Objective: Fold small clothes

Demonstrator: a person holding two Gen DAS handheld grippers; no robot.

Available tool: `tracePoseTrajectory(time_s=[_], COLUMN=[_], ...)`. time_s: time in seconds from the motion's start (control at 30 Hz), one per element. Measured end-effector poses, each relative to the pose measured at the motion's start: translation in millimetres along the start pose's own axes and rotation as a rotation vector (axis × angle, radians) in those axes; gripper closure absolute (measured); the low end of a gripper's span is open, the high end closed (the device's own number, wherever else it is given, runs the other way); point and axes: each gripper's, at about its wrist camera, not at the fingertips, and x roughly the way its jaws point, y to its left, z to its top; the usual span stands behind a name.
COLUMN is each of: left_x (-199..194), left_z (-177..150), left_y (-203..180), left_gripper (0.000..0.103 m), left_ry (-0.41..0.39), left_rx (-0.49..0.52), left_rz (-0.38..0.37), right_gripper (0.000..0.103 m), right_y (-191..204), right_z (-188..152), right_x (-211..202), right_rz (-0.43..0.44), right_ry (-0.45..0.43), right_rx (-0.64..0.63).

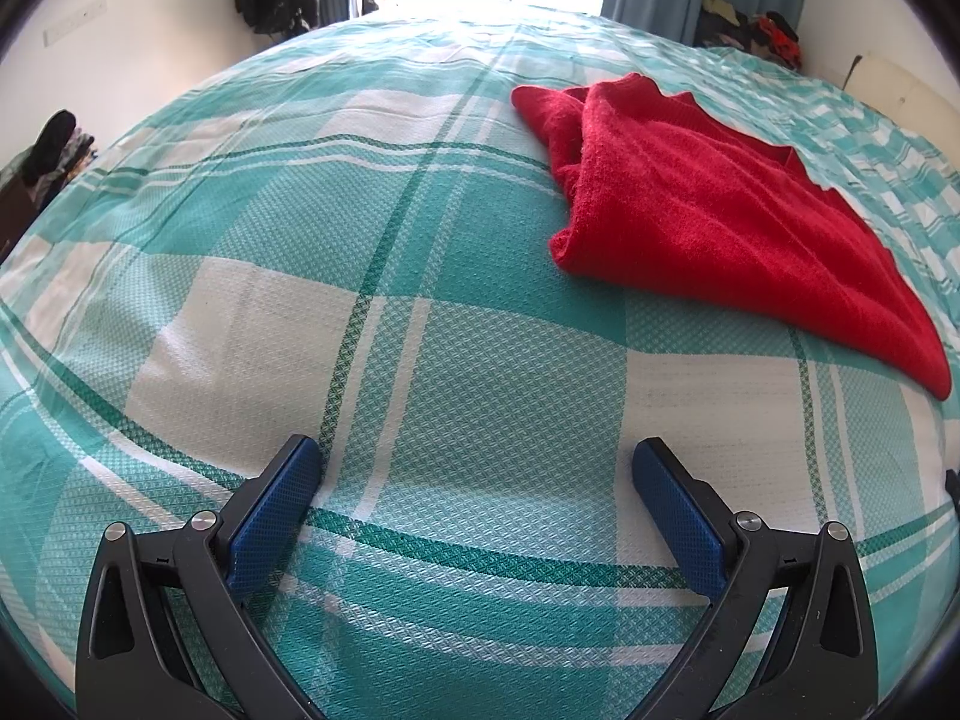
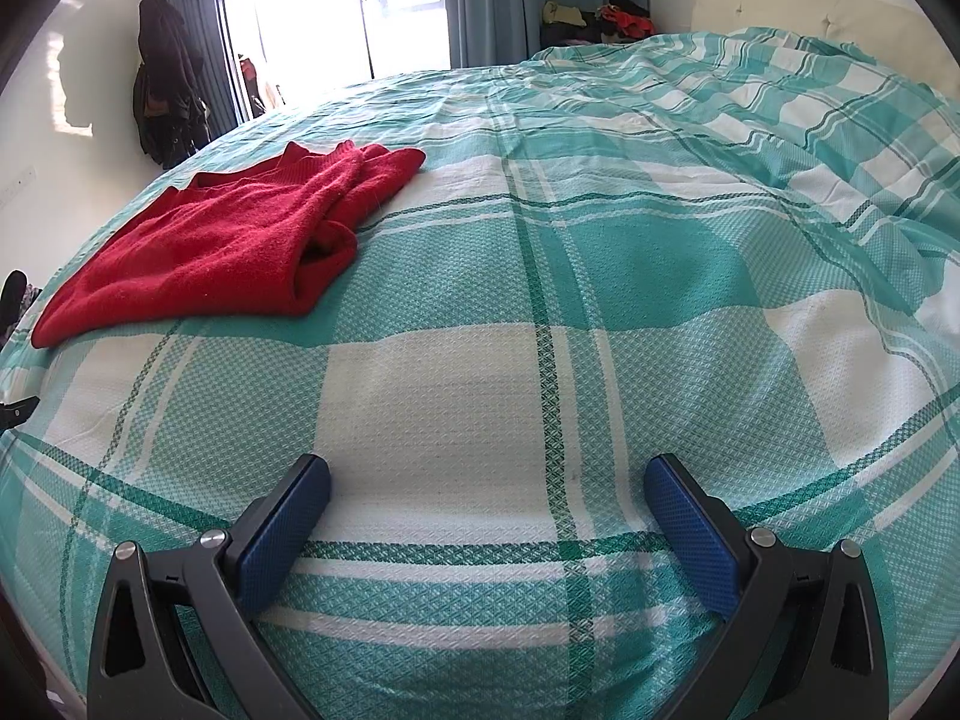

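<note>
1. Nearest in each wrist view are the claws themselves. The left gripper [image 1: 477, 456] has its blue-padded fingers spread wide, nothing between them, low over the bedspread [image 1: 420, 360]. The right gripper [image 2: 487, 471] is just as wide and just as empty, over a white square of the same teal-and-white plaid.

2. Beyond the claws lies the task's garment, a red knit sweater [image 1: 708, 210], bunched and partly doubled over on the bedspread, touched by neither claw.

3. From the left gripper the sweater sits ahead and to the right; from the right gripper the same sweater [image 2: 240, 240] sits ahead and to the left. So it lies between the two, well forward of both. Which is nearer I cannot tell; the gap looks much the same.

4. Its long axis runs on a diagonal, from the rolled end farthest away down to a tapering point on the near side.

5. Farthest off are blue curtains [image 2: 492, 0], a bright window and dark clothes hanging on the wall.
</note>
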Motion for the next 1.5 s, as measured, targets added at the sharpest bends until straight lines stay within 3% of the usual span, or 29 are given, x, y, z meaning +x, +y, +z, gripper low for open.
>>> tracePoseTrajectory(time_s=[1.5], left_x=[-1.9], left_z=[-3.0], left_y=[1.1], left_gripper=[0.001], left_ry=[-0.011], left_rx=[-0.005], left_rz=[-0.004], right_gripper=[0.0], right_y=[-0.4], right_z=[0.6], right_x=[-0.1], right_rz=[-0.001], right_ry=[-0.001], right_rx=[0.0])
